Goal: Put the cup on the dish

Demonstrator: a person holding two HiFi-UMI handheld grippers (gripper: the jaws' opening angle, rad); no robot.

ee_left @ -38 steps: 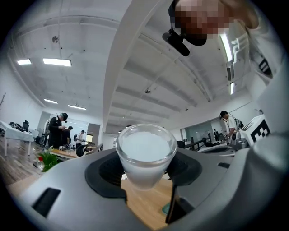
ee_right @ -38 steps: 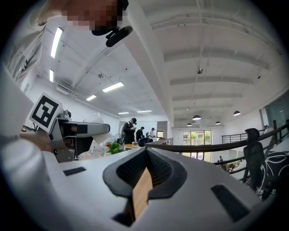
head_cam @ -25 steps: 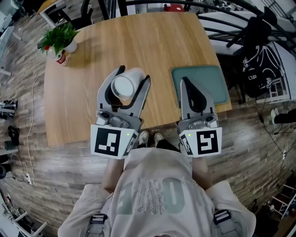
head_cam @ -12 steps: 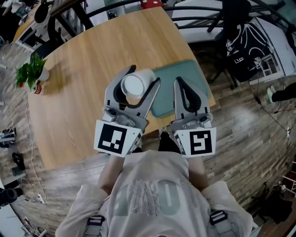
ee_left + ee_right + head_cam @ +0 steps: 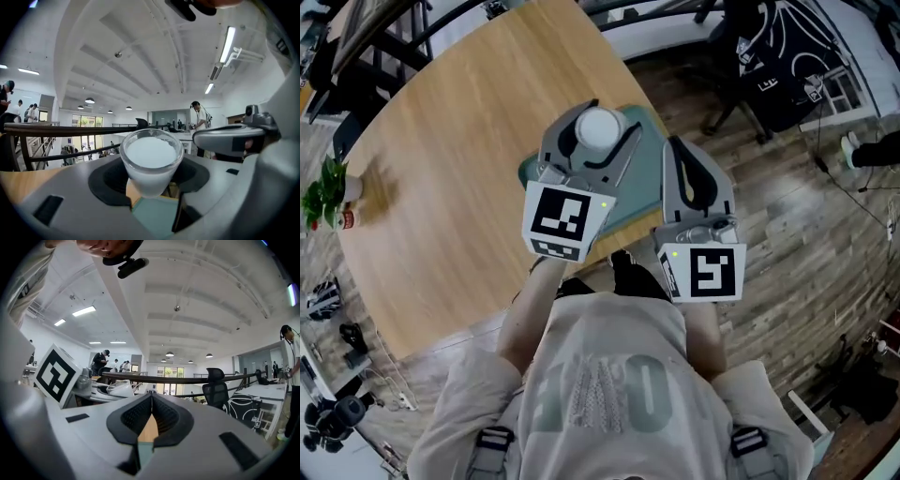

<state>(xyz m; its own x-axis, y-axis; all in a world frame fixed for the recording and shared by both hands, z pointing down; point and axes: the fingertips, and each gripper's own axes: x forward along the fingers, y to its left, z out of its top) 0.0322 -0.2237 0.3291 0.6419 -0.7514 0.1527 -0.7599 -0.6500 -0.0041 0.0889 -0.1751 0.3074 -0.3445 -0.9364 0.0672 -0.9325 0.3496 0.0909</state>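
The left claw (image 5: 604,116) grasps a frosted white glass cup (image 5: 151,159) by its sides, holding it upright above the flat teal rectangular dish (image 5: 639,186). The dish lies at the edge of the round light-wood bench (image 5: 450,141). The right claw (image 5: 151,398) is clenched on nothing, at the dish's right edge.

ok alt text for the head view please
Seen from above, the left tool grips a white cup over a green dish at the edge of a wooden table. The right tool, shut and empty, is just to its right, and a small plant stands at the table's far left.
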